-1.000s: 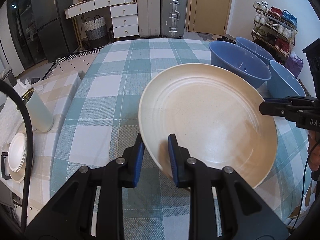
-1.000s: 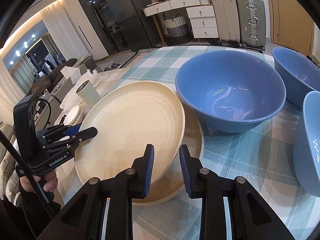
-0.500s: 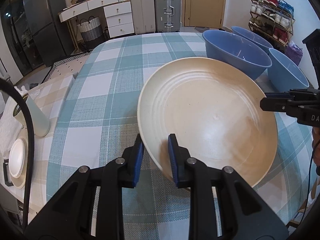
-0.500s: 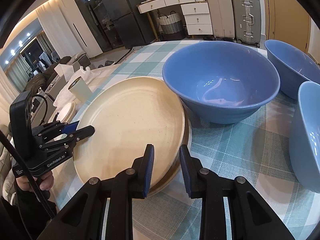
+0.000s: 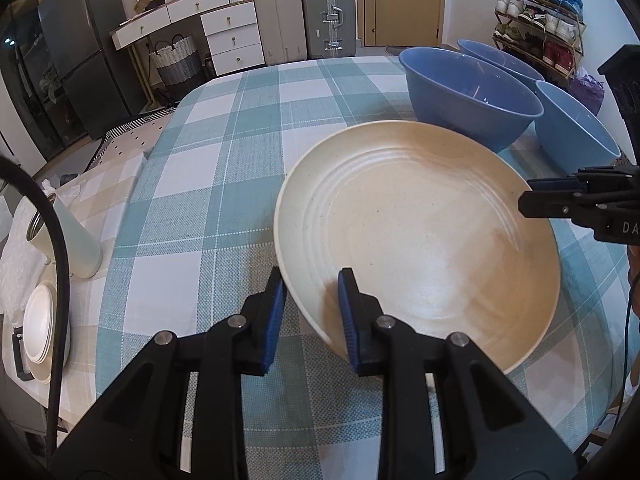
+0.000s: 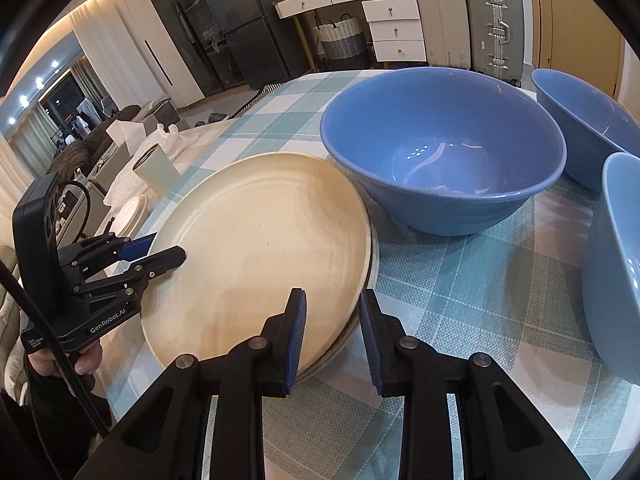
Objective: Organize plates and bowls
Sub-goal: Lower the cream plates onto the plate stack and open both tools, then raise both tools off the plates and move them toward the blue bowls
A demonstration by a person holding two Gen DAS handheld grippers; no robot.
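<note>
Two sets of tongs meet at one cream plate (image 5: 420, 236). The left tongs (image 5: 312, 304) are clamped on its near rim, one blue pad under the edge and one on the inner face. The right tongs (image 6: 332, 332) straddle the opposite rim with their pads apart; whether either pad touches the plate is hard to tell. That plate sits on a second cream plate (image 6: 370, 276), of which only a thin edge shows beneath it. Just beside the stack stands a blue bowl (image 6: 444, 152), with two more blue bowls (image 6: 580, 120) (image 6: 620, 264) close behind and to the side. All rest on the checked tabletop (image 5: 224, 184). Well apart, on a side surface, are a pale tumbler (image 5: 76, 240) and small white dishes (image 5: 38, 320).
</note>
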